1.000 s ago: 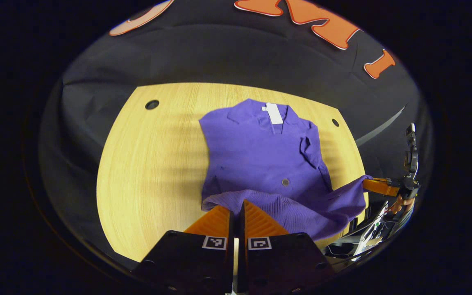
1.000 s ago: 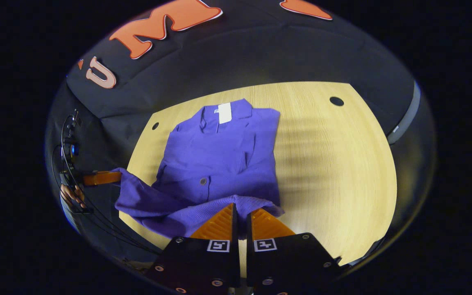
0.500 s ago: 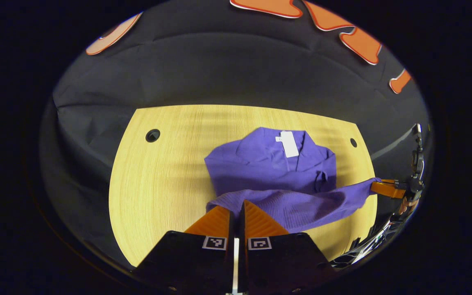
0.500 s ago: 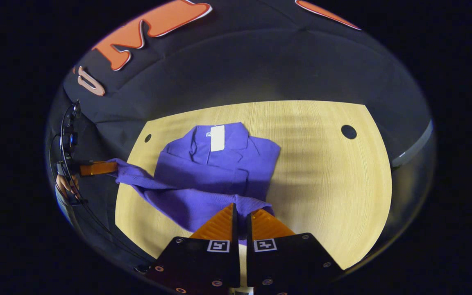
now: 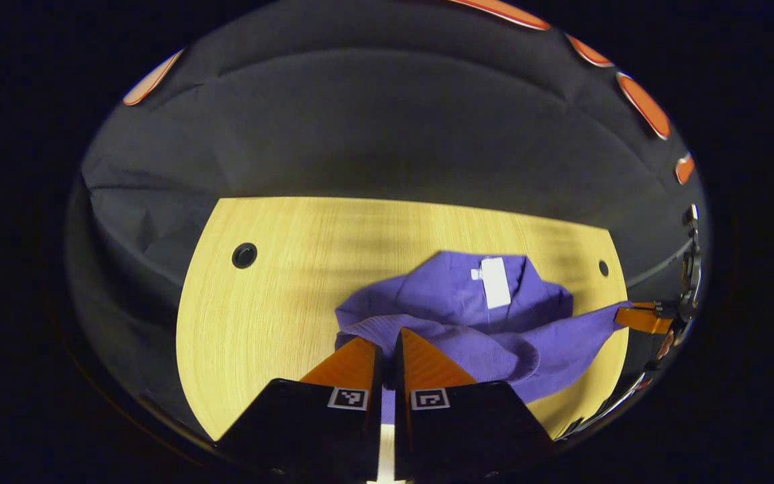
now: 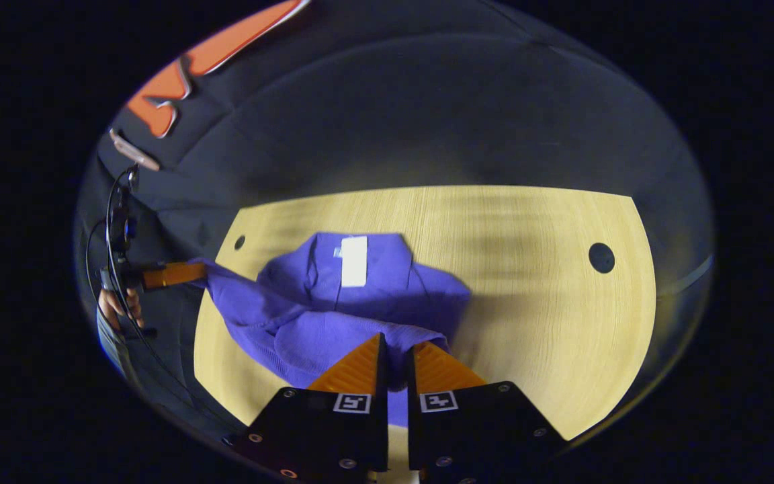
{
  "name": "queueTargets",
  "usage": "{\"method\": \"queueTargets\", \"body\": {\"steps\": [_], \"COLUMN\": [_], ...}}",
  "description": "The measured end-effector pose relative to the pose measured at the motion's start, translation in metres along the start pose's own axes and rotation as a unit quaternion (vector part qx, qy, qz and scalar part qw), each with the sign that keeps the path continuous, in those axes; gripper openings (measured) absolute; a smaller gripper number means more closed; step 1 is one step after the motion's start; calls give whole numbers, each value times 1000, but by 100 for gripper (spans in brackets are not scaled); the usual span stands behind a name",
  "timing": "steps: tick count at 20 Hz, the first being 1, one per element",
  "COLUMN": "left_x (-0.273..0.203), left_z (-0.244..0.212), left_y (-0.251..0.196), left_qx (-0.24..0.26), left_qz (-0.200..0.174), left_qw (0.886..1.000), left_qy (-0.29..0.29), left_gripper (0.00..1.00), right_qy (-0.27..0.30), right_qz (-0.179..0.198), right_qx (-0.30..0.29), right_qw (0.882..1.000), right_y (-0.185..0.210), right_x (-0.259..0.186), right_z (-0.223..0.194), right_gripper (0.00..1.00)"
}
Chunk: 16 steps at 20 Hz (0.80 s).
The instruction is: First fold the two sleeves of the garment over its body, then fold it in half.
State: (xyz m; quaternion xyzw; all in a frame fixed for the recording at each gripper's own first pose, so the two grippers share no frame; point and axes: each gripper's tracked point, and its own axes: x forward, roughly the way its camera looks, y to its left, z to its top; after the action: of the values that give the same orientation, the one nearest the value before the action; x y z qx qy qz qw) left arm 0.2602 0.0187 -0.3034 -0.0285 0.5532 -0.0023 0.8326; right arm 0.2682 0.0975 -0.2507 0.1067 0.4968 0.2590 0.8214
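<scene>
In the left gripper view, the left gripper [image 5: 387, 346] is seen at the bottom centre of the frame, its two fingers pressed together on the lifted hem of the purple garment [image 5: 454, 302]. The garment is located right of centre on the wooden table [image 5: 273, 282], with its collar end lying flat on the table and a white label [image 5: 496, 282] visible at the collar. The near edge of the garment is raised off the table and stretched between the two grippers. At the right edge of the frame, the right gripper [image 5: 632, 316] is seen farther off, pinching the other corner of the hem. A round hole [image 5: 244, 255] is located in the table at the left of the frame. In the right gripper view, the right gripper [image 6: 397, 353] is seen at the bottom centre, its fingers clamped on the purple hem. The garment is located left of centre on the table, collar end flat, label facing up. At the left edge of the frame, the left gripper is seen holding the far corner of the hem, and a hand [image 6: 117, 306] is seen gripping its handle. A cable [image 6: 121, 222] is visible above the hand.
</scene>
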Motion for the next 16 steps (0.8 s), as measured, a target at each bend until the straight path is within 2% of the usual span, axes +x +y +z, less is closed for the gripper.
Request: {"method": "queueTargets", "body": {"steps": [1,2,3,4,5,6,7,8,10,11,12,13,15,16], "left_x": [4,1,1,-5,-8,-9,-10,-16,-29,-38,-48,-58,-77,-90], "left_z": [13,24,34,36,40,39,37,36,36,37,37,35,32,29], "left_y": [5,11,8,2,-4,-7,-11,-15,-15,-13,-18,-26,-32,-32], "left_qx": [-2,6,11,12,10,9,10,18,43,52,58,60,63,66], "left_qz": [10,23,21,15,14,7,1,-4,6,11,14,11,7,8], "left_qw": [1000,998,997,996,994,994,994,994,991,988,986,984,978,975], "left_qy": [-24,-50,-73,-90,-104,-105,-106,-110,-130,-143,-157,-170,-198,-211], "left_gripper": [13,22,26,34,40,46,48,58,77,82,89,90,95,95], "right_qy": [-20,-31,-41,-52,-58,-64,-68,-78,-103,-114,-127,-140,-174,-189], "right_qz": [-2,-1,-1,-9,-23,-32,-38,-41,-41,-45,-52,-61,-78,-83], "right_qx": [24,43,53,54,47,40,34,28,15,9,0,-9,-25,-33], "right_qw": [999,999,998,997,997,997,996,996,994,992,991,988,981,978], "right_y": [-3,-6,-11,-17,-25,-31,-35,-34,-29,-28,-27,-27,-23,-18], "right_x": [-2,0,-4,-5,-8,-14,-19,-27,-41,-48,-56,-65,-86,-97], "right_z": [14,19,23,25,25,25,25,26,29,30,31,33,39,41], "right_gripper": [19,25,33,35,43,45,48,51,64,74,69,88,96,96]}}
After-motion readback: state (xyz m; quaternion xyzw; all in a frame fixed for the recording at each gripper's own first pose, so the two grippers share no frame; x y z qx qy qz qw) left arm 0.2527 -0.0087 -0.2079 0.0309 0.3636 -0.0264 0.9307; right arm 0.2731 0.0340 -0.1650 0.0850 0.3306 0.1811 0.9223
